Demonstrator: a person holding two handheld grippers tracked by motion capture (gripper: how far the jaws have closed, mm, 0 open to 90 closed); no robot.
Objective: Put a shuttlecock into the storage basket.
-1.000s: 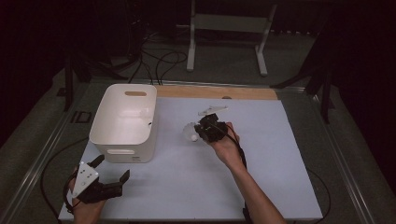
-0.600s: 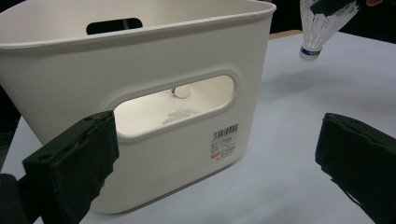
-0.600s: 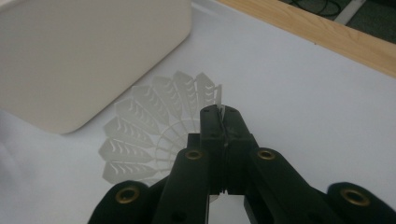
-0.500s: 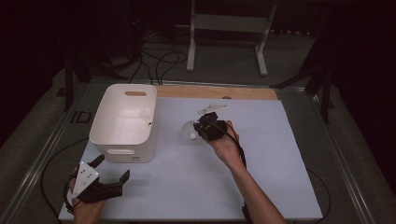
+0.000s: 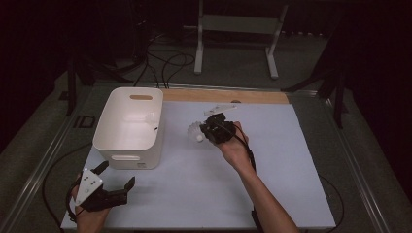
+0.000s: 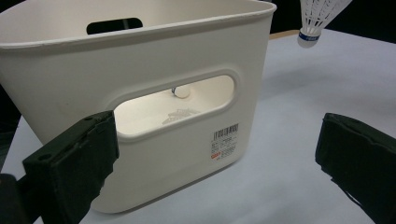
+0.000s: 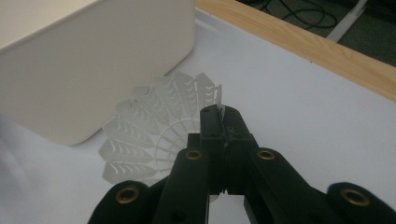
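The right gripper is held above the middle of the white tabletop, just to the right of the white rectangular plastic bin with handle cutouts. Its fingers are pressed together on the feathered skirt of a white plastic shuttlecock; in the right gripper view the two black fingers meet with the skirt's edge pinched between them, and the fan of vanes spreads out to the left, towards the bin's outer wall. In the high view the shuttlecock sticks out of the gripper on the side nearest the bin, close to the bin's right wall but apart from it. In the left gripper view it hangs in the upper right, off the tabletop, cork end pointing down with a dark band around it. The left gripper sits at the near left corner of the tabletop, just in front of the bin, with its fingers spread wide and holding nothing. Through the handle cutout in the bin's near wall, another white shuttlecock lies on the bin's floor. A wooden strip runs along the far edge of the tabletop.
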